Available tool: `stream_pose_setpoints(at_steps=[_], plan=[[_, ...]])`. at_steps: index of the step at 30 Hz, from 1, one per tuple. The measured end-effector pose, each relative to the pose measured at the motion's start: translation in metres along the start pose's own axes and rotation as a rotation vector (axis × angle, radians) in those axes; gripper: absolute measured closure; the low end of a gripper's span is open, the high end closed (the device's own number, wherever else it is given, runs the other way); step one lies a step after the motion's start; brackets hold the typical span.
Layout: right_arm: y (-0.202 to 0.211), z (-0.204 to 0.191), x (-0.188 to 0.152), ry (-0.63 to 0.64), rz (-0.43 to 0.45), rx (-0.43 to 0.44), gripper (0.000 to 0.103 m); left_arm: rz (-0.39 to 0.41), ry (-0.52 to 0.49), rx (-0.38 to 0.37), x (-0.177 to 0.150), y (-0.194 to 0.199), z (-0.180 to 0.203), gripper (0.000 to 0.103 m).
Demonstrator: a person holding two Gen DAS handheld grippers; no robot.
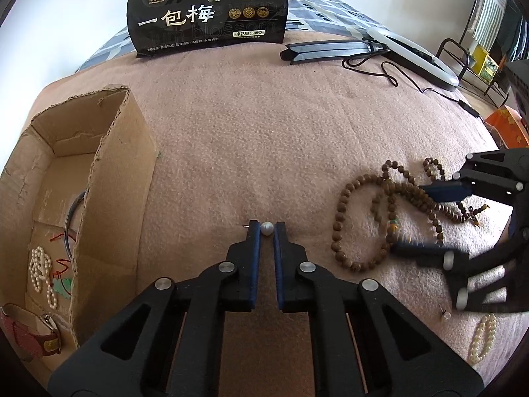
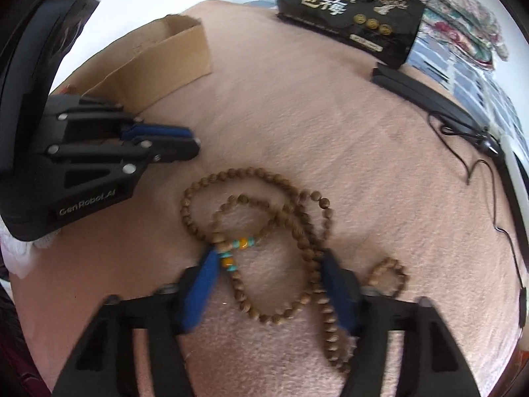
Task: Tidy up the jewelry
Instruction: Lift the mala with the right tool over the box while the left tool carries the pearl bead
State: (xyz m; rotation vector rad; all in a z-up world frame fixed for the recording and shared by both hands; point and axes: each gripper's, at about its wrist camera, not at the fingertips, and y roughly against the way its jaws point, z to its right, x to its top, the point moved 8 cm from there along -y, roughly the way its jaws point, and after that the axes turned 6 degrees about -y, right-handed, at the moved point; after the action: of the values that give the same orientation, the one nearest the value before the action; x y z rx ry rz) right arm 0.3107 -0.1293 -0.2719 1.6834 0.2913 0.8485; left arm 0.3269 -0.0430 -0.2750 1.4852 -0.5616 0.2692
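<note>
My left gripper (image 1: 267,228) is shut on a small white pearl earring (image 1: 266,228), held at the fingertips just above the pink blanket; its pin sticks out to the left. It also shows in the right wrist view (image 2: 190,142). My right gripper (image 2: 269,261) is open, its blue pads straddling a long brown wooden bead necklace (image 2: 264,211) that lies tangled on the blanket. The necklace also shows in the left wrist view (image 1: 370,218), with the right gripper (image 1: 410,218) over it. A cardboard box (image 1: 112,178) at the left holds a pearl strand (image 1: 41,274), a bangle and a red watch.
A cream bead bracelet (image 1: 482,339) and a small earring (image 1: 445,314) lie at the lower right. A black snack bag (image 1: 208,10), a hair straightener (image 1: 330,49) with cord and a ring light (image 1: 416,56) lie at the far side.
</note>
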Motion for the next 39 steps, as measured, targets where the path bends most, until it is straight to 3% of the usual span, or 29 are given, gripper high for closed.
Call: stream_pose_setpoints(at_steps=[4,9,22,39], plan=[[0.005,0.006,-0.004,-0.019,-0.004,-0.018,0.092,-0.003,-0.006,-0.015,-0.001,0.003,0.005,0.097],[0.011,0.006,-0.001,-0.067,0.005,-0.03,0.099,0.008,-0.02,-0.038,-0.001,0.016,0.014,0.097],[0.079,0.01,0.004,-0.206,0.131,-0.044,0.099,0.074,-0.007,-0.085,0.004,0.073,0.016,0.097],[0.174,-0.024,0.029,-0.259,0.283,-0.026,0.099,0.192,0.037,-0.122,0.008,0.158,-0.008,0.097]])
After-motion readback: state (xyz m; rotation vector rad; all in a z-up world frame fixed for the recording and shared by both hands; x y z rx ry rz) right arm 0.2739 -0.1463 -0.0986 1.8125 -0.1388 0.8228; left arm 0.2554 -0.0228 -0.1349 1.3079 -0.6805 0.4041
